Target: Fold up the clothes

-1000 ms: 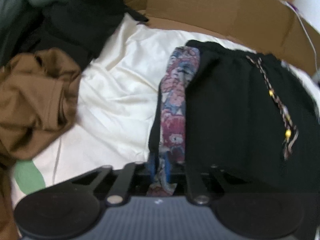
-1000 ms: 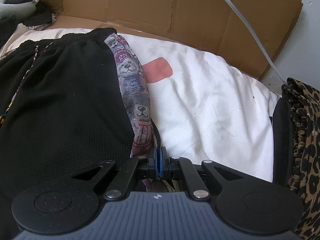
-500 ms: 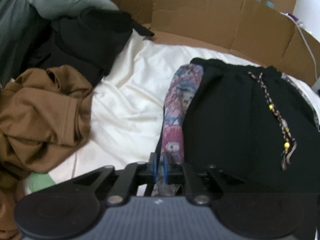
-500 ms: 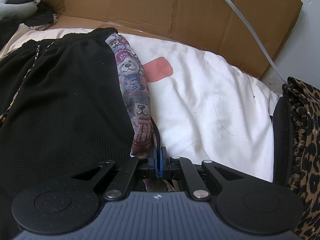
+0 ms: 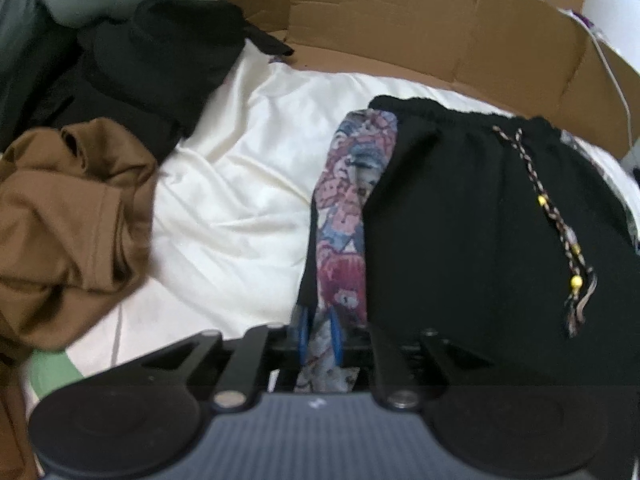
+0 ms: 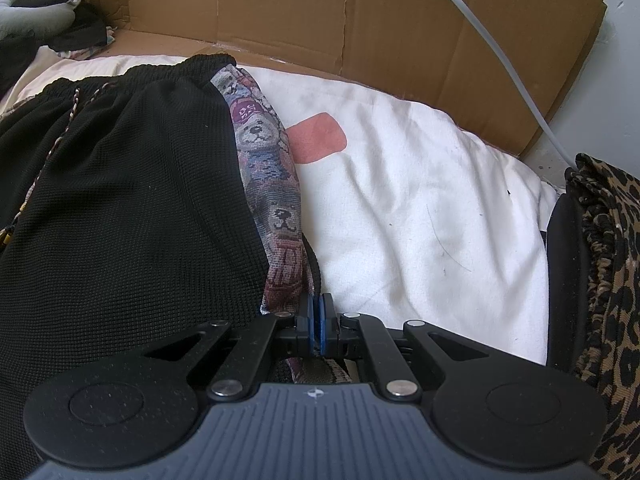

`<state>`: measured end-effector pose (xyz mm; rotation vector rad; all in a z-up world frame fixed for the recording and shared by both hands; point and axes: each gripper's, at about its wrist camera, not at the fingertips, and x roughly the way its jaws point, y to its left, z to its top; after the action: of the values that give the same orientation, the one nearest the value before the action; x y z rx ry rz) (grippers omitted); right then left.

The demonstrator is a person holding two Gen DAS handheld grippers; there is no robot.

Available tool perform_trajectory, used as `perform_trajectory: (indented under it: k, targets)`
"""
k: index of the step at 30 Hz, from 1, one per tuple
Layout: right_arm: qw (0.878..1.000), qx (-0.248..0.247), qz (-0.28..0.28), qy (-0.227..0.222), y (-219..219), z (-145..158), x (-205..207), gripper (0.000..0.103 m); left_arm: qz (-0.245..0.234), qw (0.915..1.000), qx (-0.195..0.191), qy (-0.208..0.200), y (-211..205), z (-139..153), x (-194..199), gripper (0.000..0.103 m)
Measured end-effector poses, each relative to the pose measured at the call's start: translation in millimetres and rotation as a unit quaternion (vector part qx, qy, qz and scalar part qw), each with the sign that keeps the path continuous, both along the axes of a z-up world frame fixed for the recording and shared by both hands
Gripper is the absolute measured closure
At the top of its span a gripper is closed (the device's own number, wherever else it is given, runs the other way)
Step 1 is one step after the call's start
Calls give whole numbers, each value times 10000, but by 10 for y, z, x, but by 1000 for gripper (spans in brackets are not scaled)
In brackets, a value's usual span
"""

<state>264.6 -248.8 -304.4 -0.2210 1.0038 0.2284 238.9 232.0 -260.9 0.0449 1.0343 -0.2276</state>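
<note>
A pair of black shorts (image 5: 472,220) lies spread on the cream bedsheet (image 5: 240,200), filling the right half of the left wrist view and the left half of the right wrist view, waistband toward the cardboard wall (image 6: 320,12) at the top of the frame. Each side of the shorts carries a patterned strip — teddy bears on the one seen from the right (image 6: 268,176), reds and blues on the other (image 5: 348,216).

The left gripper (image 5: 319,336), at bottom centre of its view, is clenched on the lower end of its strip, cloth bunched between the blue pads (image 5: 303,334). The right gripper (image 6: 319,324) is pinched tight on the hem edge just below the bear strip, pads pressed nearly together.

A braided drawstring (image 5: 556,216) with yellow beads trails down the shorts' front. A brown garment (image 5: 68,216) is heaped at the left, dark clothes (image 5: 152,60) piled above it. Leopard-print fabric (image 6: 612,280) hangs at the right edge of the right wrist view, and a pink patch (image 6: 318,138) marks the sheet beside the bears.
</note>
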Motion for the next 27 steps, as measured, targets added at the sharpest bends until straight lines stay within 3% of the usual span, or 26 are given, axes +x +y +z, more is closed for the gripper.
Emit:
perform_trajectory:
  k: [6,13,16,22,27]
  targets:
    - [10000,-5,16,6,1,-2,6,103,-115,9999,27,77,-27,-38,51,102]
    - [9998,-64,-60,-176,-48,79,-6,103,33,9997,194,-126,164,194,28,103]
    - [9998,-87,-93,-151,-77,73,18,103,158,9985,487,-185,234,168,78,103]
    - [9997,96,-239,-44,-116,59,60,102,453,9989,-111,-49,384,149,121,102]
    - [9986,400,-350,19,-214,67,56,102,698,9957,-610,64,509,133,157,93]
